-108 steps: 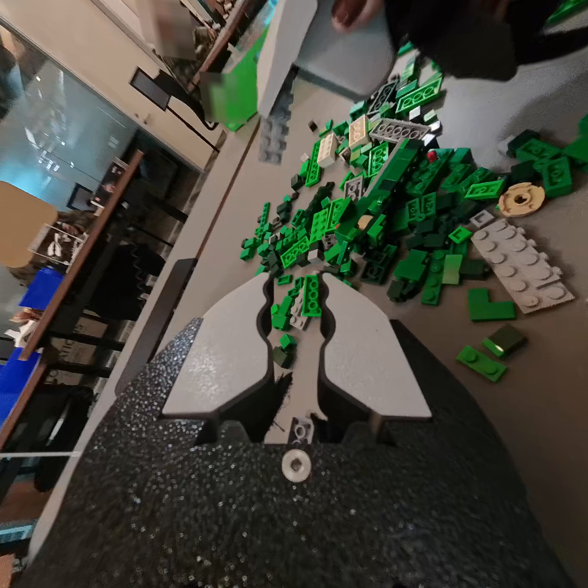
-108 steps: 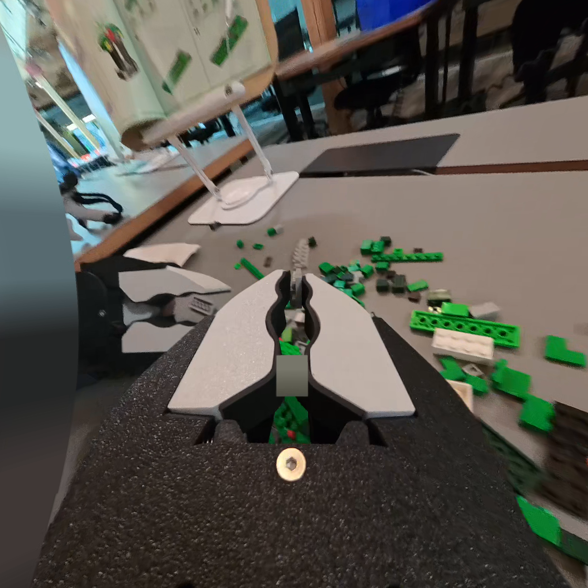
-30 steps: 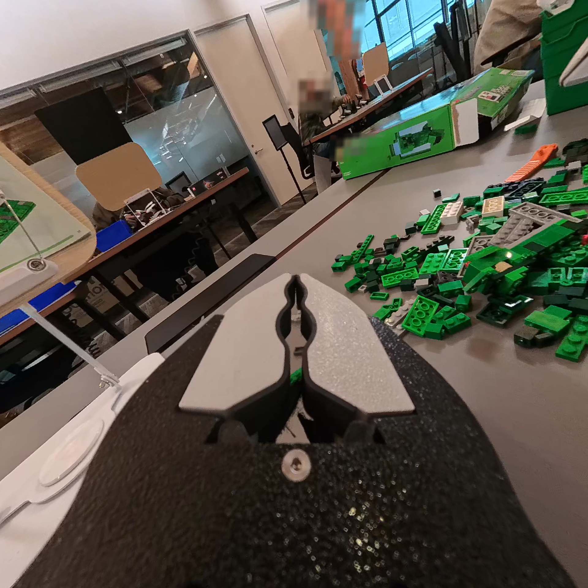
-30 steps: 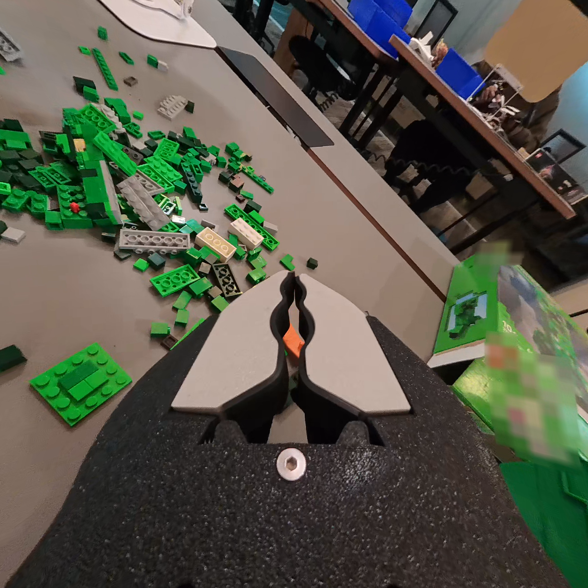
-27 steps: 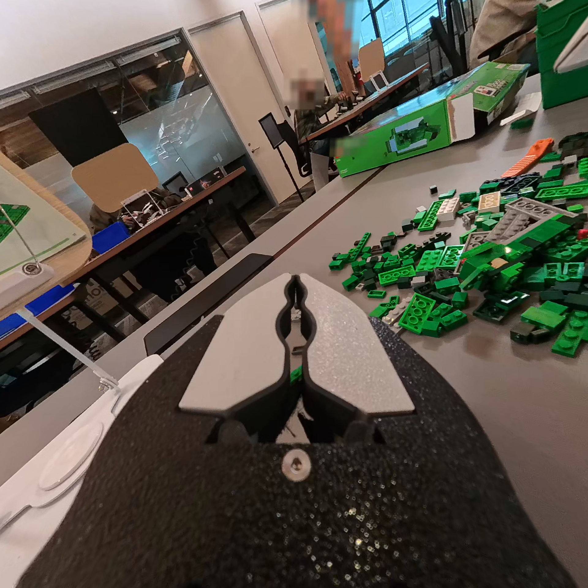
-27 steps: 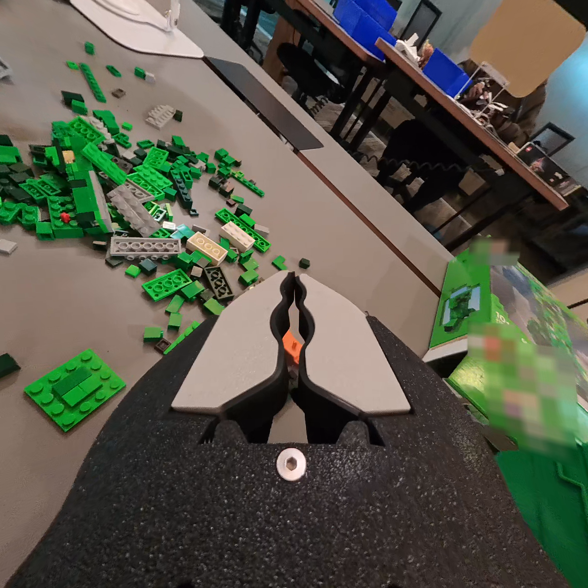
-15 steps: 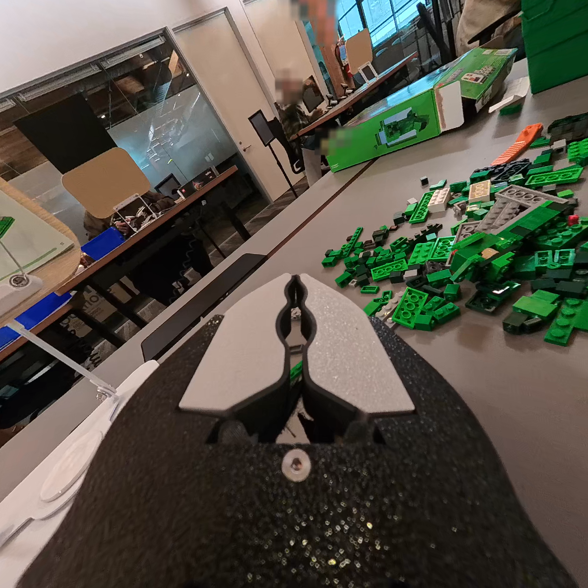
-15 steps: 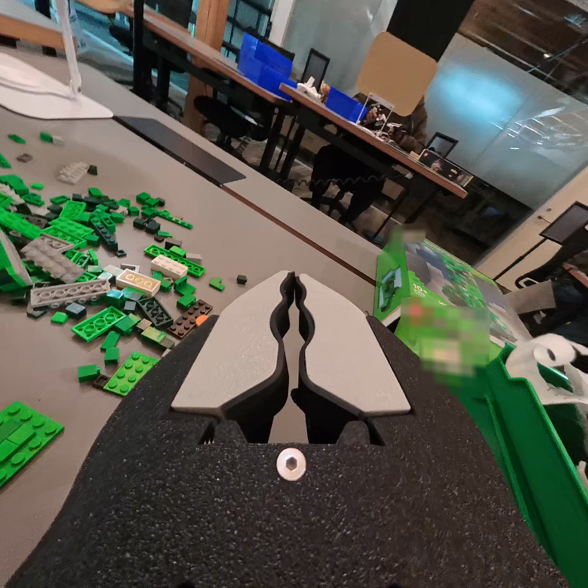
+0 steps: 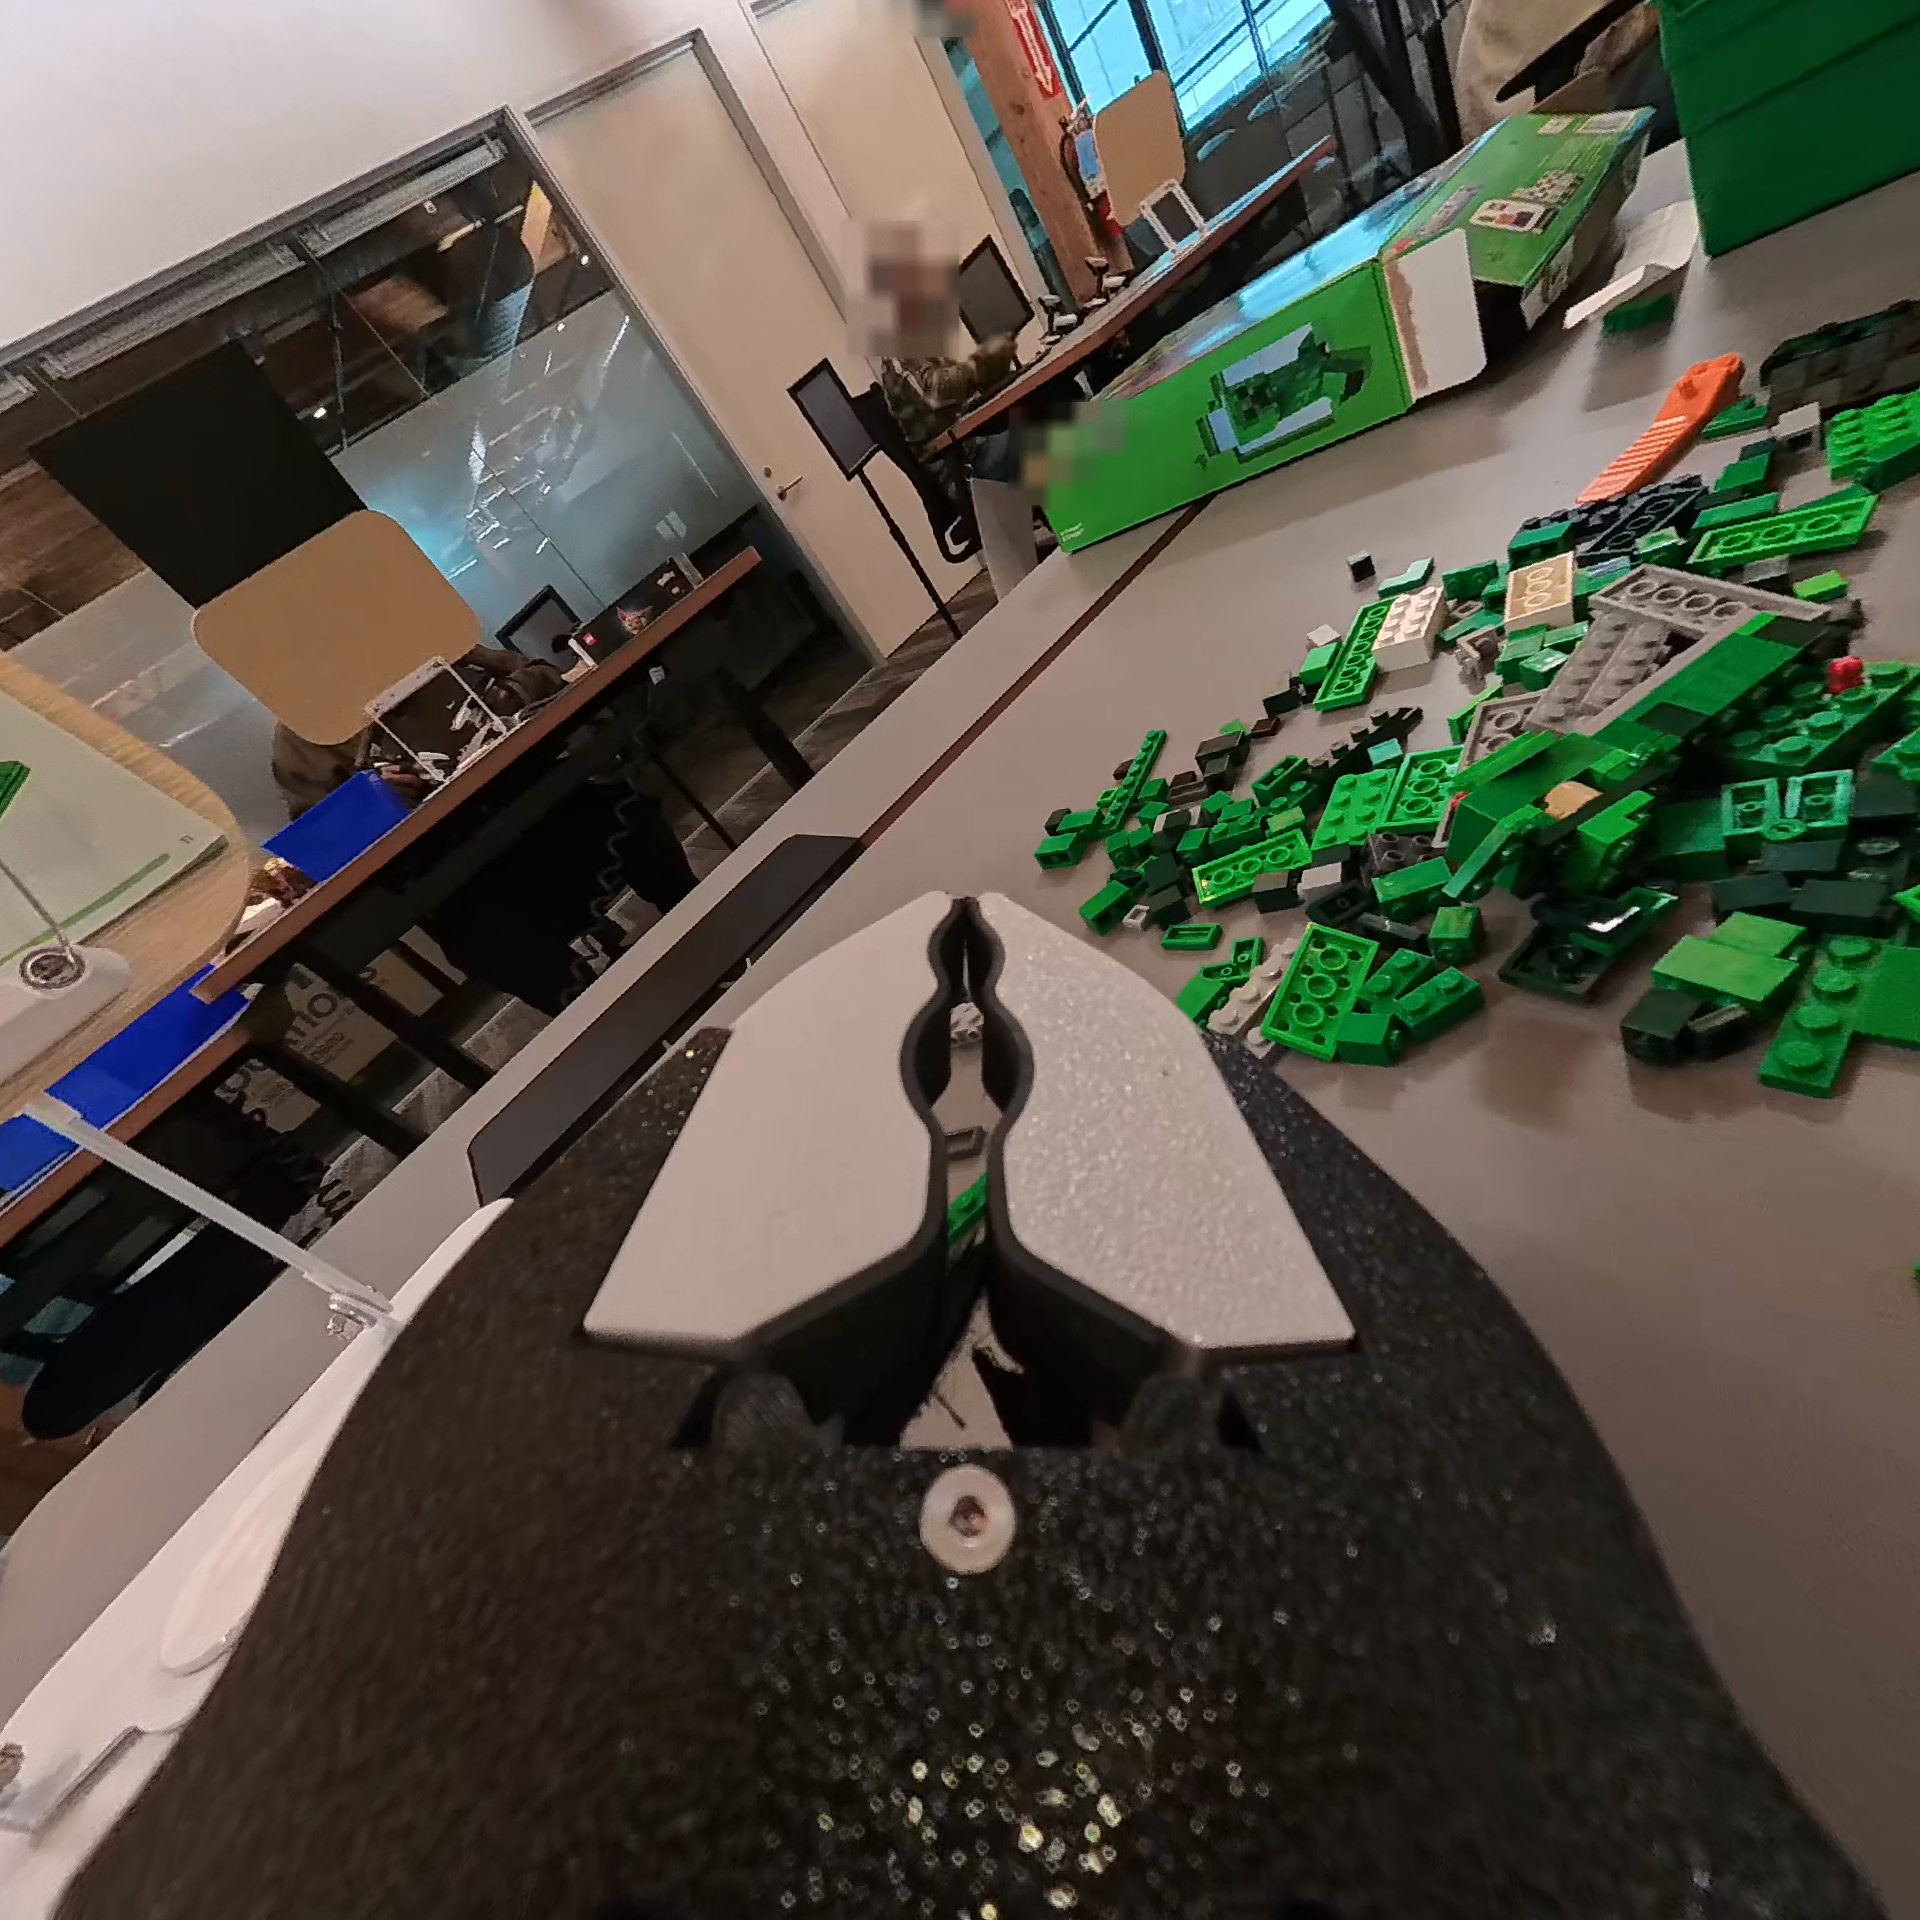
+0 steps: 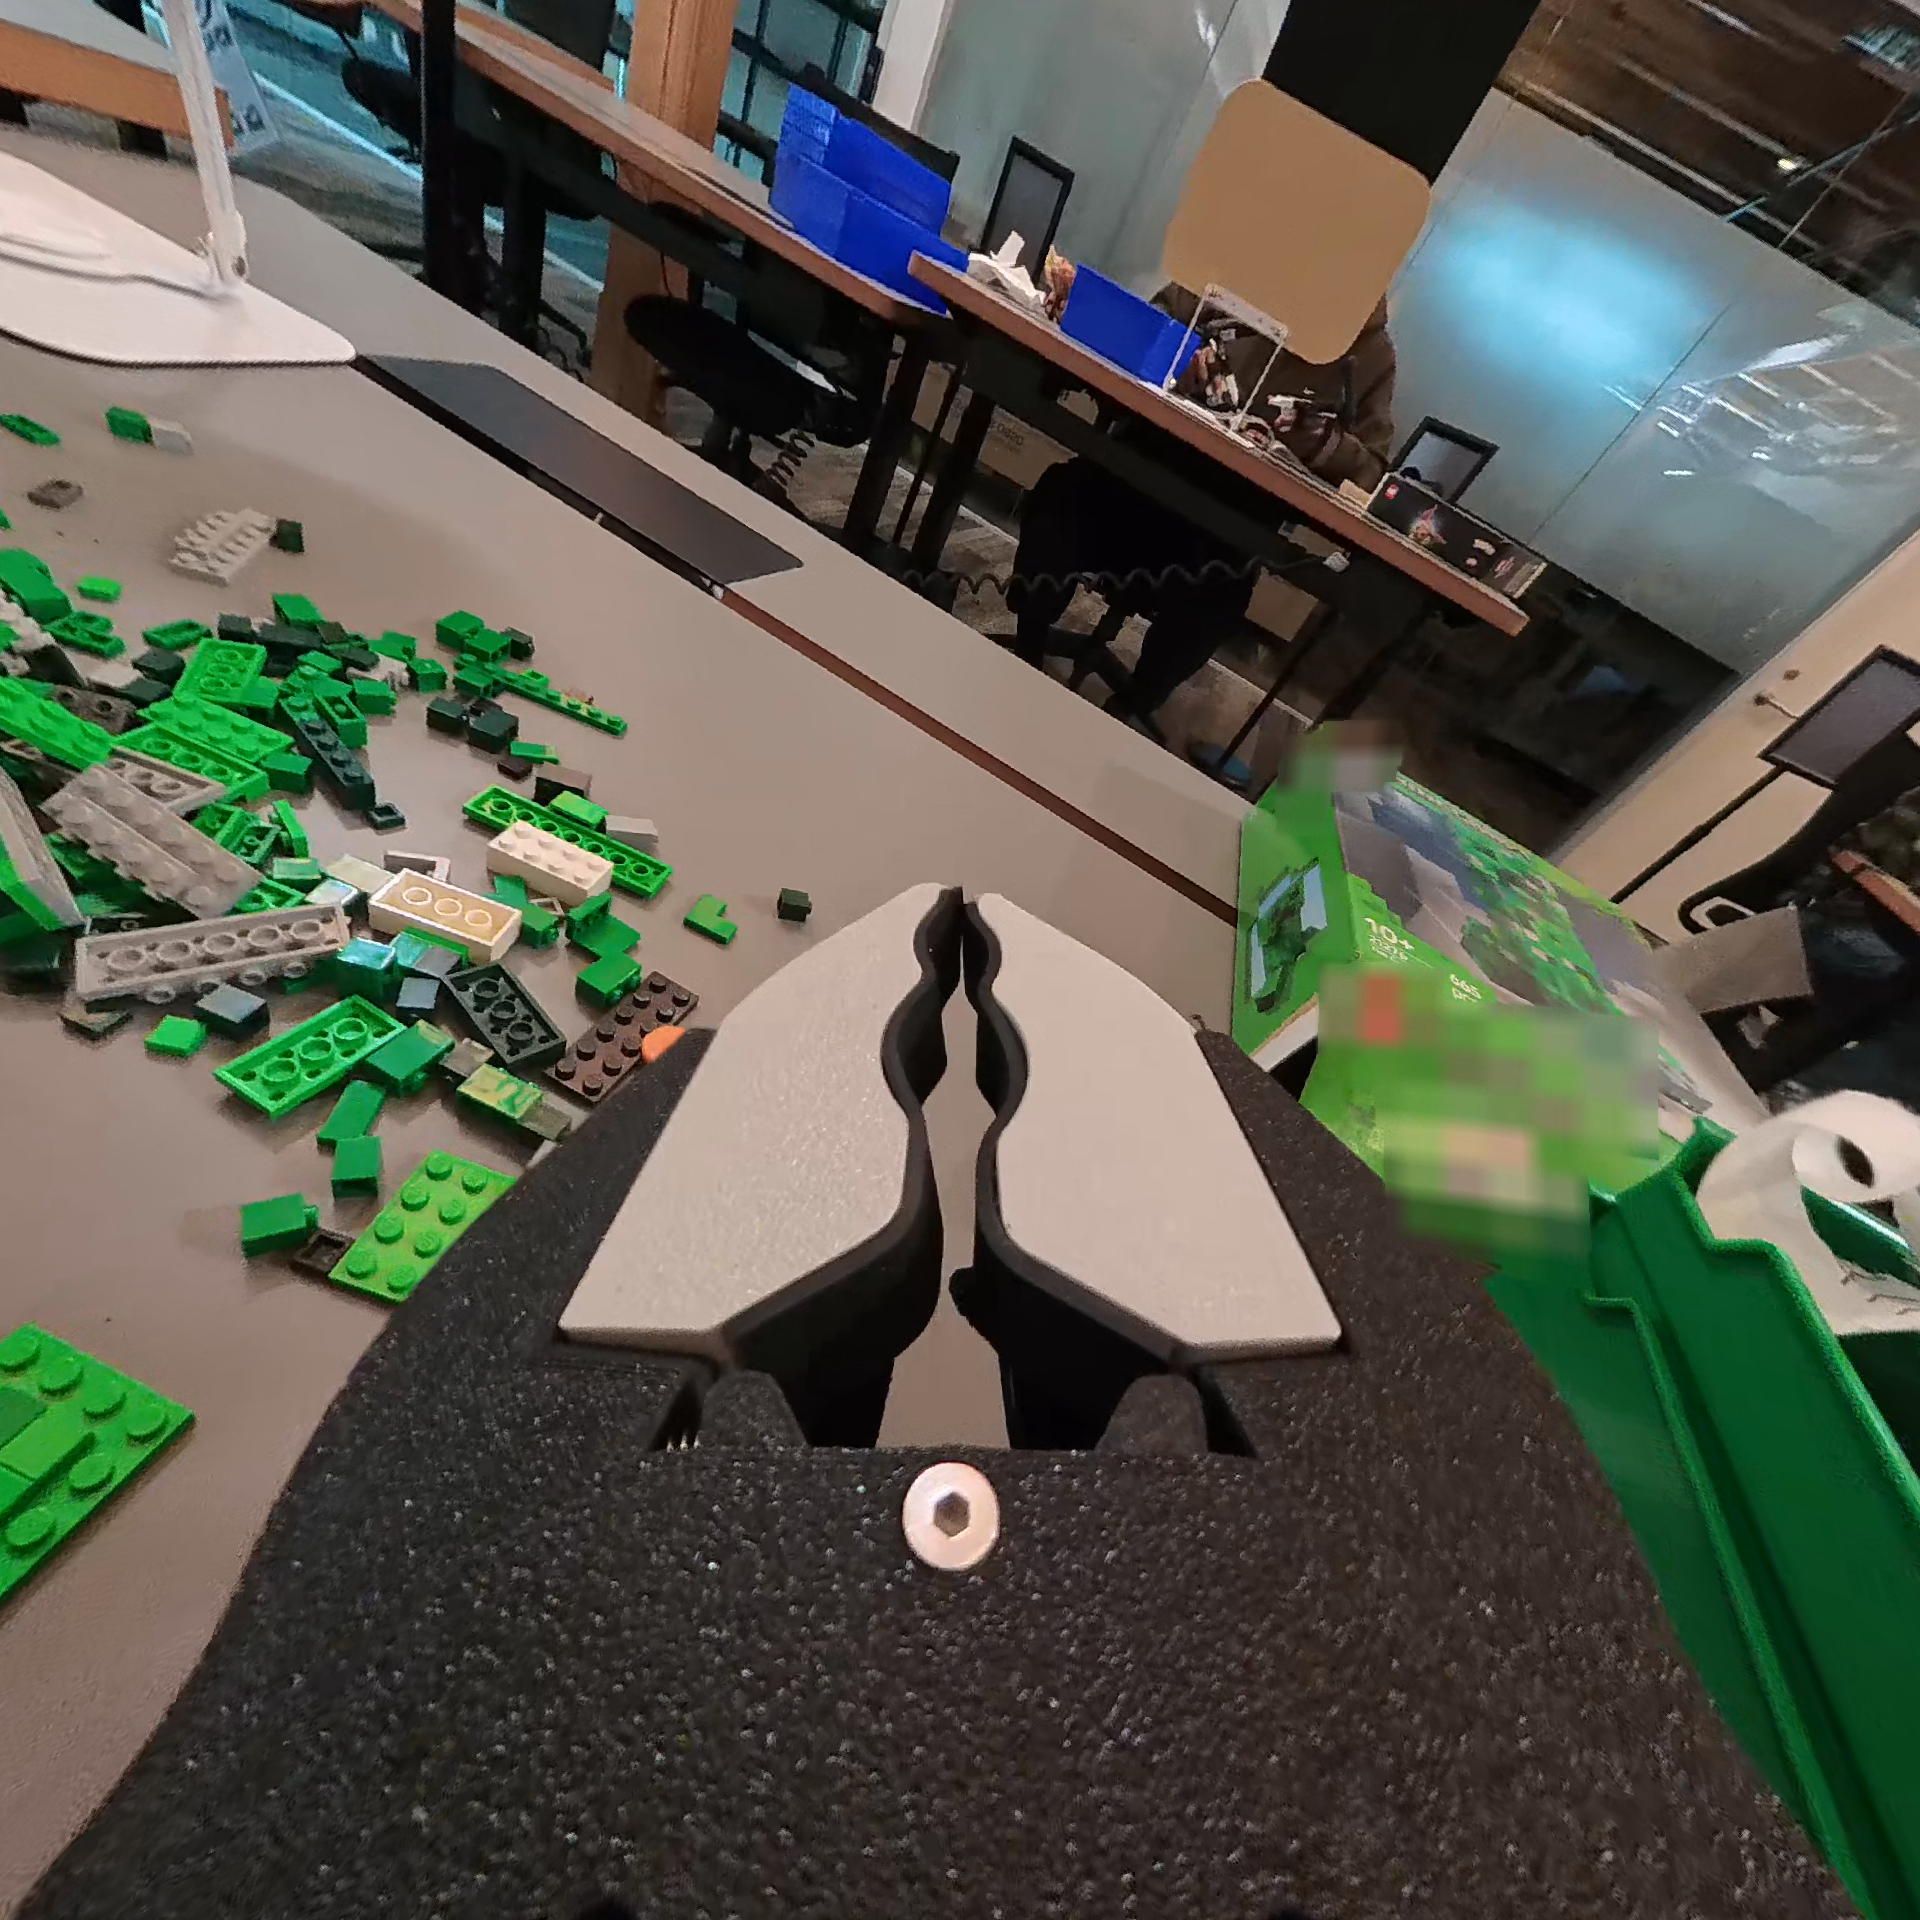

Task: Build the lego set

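We see both tools raised above a grey tabletop [image 9: 1558, 1247] and tilted, each pointing past the bricks toward the room beyond.

The left gripper [image 9: 968, 914] has its fingers [image 9: 790, 1122] pressed together at the tips, with nothing between them. It points at the tabletop's far edge, where a dark flat panel [image 9: 665, 997] lies flush in the surface. The loose Lego pile [image 9: 1621, 831] spreads to its right, mostly green with some grey, tan and black pieces. An orange separator tool [image 9: 1662, 426] lies beyond the pile, near the green set box [image 9: 1247, 416] that rests on its side. Bare tabletop lies between the gripper and the pile's near margin. A white stand base [image 9: 156, 1558] sits at lower left.

The right gripper [image 10: 961, 904] likewise has its fingers [image 10: 790, 1122] meeting at the tips and grips nothing. The pile [image 10: 260, 831] lies to its left; a green studded plate [image 10: 62, 1423] sits alone, nearer the camera. A green bin [image 10: 1714, 1455] stands close on the right, just beside the box [image 10: 1382, 914]. Open tabletop runs ahead to the seam [image 10: 987, 769] between the two table sections.
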Motion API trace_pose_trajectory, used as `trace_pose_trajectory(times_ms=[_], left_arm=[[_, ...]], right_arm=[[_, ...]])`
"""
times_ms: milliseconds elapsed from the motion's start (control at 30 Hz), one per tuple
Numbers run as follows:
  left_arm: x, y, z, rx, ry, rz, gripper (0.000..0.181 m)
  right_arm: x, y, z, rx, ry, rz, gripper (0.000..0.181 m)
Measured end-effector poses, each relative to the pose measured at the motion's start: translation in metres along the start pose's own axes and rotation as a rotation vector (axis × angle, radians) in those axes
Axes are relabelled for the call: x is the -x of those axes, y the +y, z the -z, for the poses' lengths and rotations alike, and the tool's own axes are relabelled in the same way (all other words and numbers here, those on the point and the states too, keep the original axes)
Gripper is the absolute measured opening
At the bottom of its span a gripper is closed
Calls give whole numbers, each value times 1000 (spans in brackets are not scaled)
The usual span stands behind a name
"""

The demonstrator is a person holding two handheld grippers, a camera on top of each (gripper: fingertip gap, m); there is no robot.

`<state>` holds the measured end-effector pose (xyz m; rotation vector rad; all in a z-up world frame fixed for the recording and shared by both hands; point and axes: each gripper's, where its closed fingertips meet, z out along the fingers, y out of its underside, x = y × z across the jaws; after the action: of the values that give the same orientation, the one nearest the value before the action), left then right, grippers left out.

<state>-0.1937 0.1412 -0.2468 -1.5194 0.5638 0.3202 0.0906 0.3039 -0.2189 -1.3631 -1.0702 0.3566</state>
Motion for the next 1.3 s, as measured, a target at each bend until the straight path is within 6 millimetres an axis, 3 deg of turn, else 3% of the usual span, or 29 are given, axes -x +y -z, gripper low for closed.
trace_pose_trajectory(times_ms=[233,333,500,667,767,867,1133,1300], left_arm=[[-2,0,0,3,8,-8,0],[-2,0,0,2,9,-4,0],[-2,1,-1,6,6,-5,0],[-4,2,-2,12,19,-14,0],[-6,2,-3,13,23,-24,0],[-6,2,-3,15,26,-28,0],[-9,0,-3,11,30,-50,0],[-22,-14,-1,-50,60,-134,0]], right_arm=[[7,6,-5,26,-26,15,0],[24,4,-6,9,-130,29,0],[99,-9,0,-33,-520,60,15],[177,-11,1,37,-768,137,20],[207,-2,-6,124,-835,197,23],[215,7,-17,179,-807,230,27],[209,4,-27,223,-797,93,27],[219,2,-27,262,-851,56,16]])
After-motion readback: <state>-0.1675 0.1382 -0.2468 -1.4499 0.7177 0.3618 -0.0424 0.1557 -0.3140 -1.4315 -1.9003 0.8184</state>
